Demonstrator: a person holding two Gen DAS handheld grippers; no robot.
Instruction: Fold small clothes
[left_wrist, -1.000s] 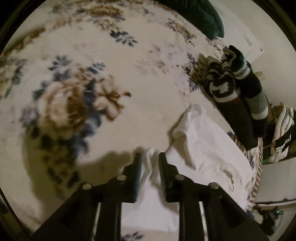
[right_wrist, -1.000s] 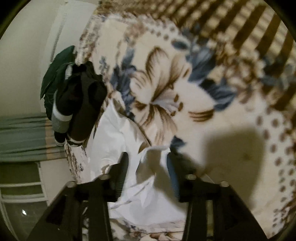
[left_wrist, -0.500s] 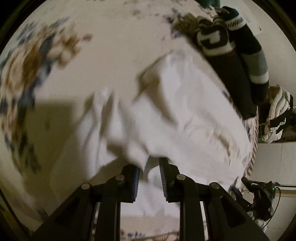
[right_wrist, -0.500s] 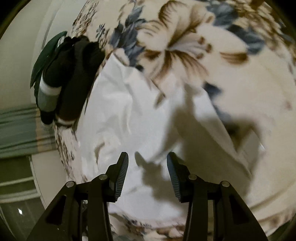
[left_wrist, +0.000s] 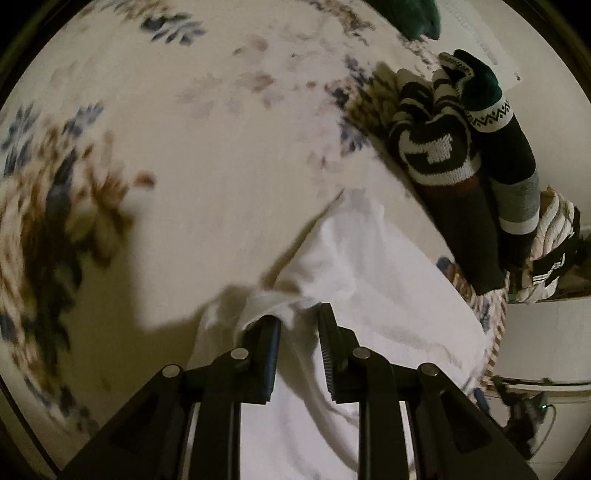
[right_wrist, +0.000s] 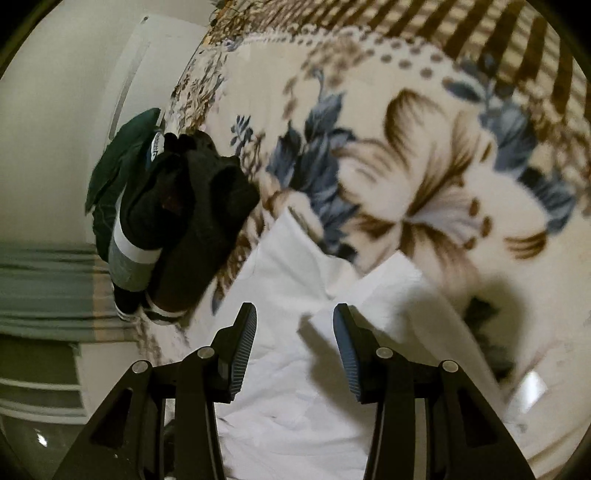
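Observation:
A white garment (left_wrist: 373, 280) lies on a floral blanket (left_wrist: 207, 155). My left gripper (left_wrist: 299, 317) has its jaws a small way apart with a bunched fold of the white cloth between them, which drapes over the left finger. In the right wrist view the same white garment (right_wrist: 295, 369) spreads below my right gripper (right_wrist: 293, 314), whose jaws stand wide apart and empty just above the cloth. A folded corner of the cloth lies near the right finger.
Dark patterned socks (left_wrist: 461, 162) lie at the blanket's edge; they also show in the right wrist view (right_wrist: 177, 229). A dark green cloth (right_wrist: 118, 162) lies beyond them. A pile of striped laundry (left_wrist: 554, 240) sits past the bed edge. The blanket (right_wrist: 424, 177) stretches away.
Both grippers swung over the white garment and back. The cloth now lies more gathered and folded over. The right jaws stayed wide open; the left still has cloth between its jaws.

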